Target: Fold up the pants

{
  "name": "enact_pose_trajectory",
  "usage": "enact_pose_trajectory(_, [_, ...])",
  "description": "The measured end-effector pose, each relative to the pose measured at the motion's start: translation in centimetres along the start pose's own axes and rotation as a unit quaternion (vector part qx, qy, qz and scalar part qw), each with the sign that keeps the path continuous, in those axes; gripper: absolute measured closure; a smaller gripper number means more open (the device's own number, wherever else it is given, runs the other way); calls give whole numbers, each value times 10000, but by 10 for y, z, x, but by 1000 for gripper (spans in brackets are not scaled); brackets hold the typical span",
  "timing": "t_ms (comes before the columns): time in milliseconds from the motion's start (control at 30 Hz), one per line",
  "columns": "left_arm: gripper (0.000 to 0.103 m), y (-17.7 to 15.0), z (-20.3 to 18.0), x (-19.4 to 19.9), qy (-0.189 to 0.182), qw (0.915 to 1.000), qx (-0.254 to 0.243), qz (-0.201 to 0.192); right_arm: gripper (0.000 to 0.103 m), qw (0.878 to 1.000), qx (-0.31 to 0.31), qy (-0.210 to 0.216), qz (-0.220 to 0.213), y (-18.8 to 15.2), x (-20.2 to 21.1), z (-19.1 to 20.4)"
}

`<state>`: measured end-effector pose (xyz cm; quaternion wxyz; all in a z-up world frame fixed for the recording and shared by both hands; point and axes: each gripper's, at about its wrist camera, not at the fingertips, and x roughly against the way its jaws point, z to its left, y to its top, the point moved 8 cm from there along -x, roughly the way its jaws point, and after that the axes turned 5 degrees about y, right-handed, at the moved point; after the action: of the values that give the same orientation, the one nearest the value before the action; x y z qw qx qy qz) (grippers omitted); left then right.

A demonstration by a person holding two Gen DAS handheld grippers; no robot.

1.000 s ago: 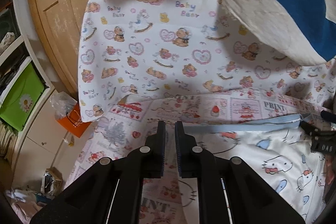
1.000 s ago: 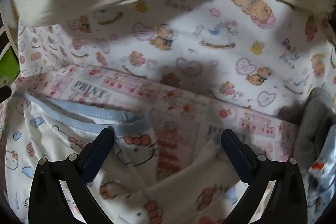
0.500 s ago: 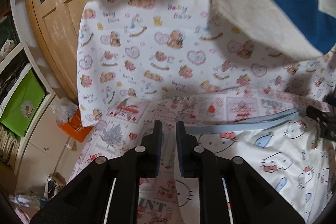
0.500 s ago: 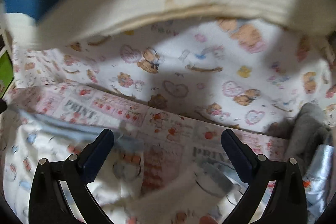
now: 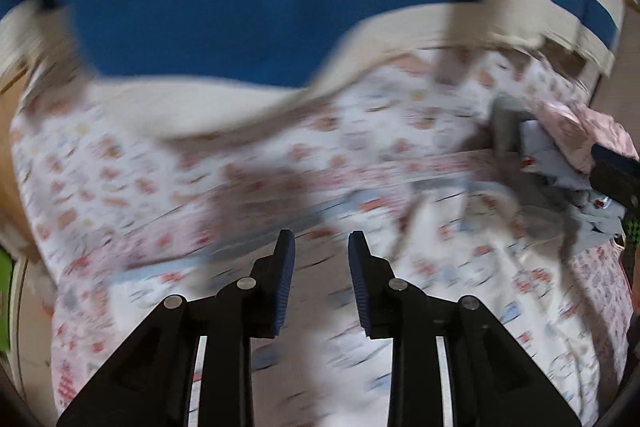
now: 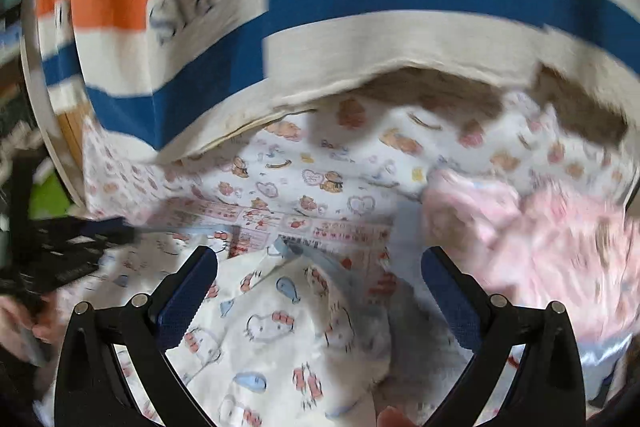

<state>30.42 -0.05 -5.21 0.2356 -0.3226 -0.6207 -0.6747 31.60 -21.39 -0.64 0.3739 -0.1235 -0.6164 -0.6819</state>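
Both tongs hang over the white pants [image 6: 280, 339], the left tongs [image 5: 321, 267] a little apart, the right tongs [image 6: 320, 279] wide, holding nothing.

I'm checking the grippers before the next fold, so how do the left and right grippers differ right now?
The left gripper has a narrow gap between its fingers; the right gripper is spread wide. The left's view is blurred heavily, the right's less so. Under the right gripper the white cartoon-print pants show clearly; under the left they smear. Both are open, holding nothing, with blue pads.
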Motion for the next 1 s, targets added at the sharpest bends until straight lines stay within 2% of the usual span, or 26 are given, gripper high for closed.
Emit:
enact_pose_trajectory(100, [77, 12, -34, -18, -135, 9998, -56, 161, 1, 9991, -341, 245, 113, -14, 6, -16])
enact_pose_trajectory(200, [79, 17, -57, -41, -276, 9991, 8, 326, 1, 9989, -356, 172, 238, -34, 2, -23])
enact_pose_trajectory(367, [80, 21, -80, -70, -172, 9990, -113, 402, 4, 9987, -381, 24, 346, -51, -4, -36])
enact_pose_trajectory(400, [80, 22, -82, -75, -176, 9989, -123, 419, 8, 9987, -384, 29, 337, -50, -3, -37])
enact_pose_trajectory(467, [80, 23, -83, -82, -169, 9989, -110, 433, 32, 9985, -409, 67, 348, -48, 0, -38])
enact_pose_trajectory(633, [80, 25, -79, -92, -143, 9987, 2, 481, 56, 9976, -164, 319, 598, -55, -7, -22])
enact_pose_trajectory(800, [80, 24, -73, -84, -24, 9993, -167, 322, 74, 9945, -15, 225, 1023, -72, -29, -14])
enact_pose_trajectory(867, [80, 24, -71, -80, 4, 9994, -204, 275, 94, 9943, -100, 165, 1045, -75, -34, -17])
enact_pose_trajectory(1000, [80, 21, -64, -78, -19, 9996, -141, 255, 96, 9986, -58, -208, 482, -62, -15, -27])
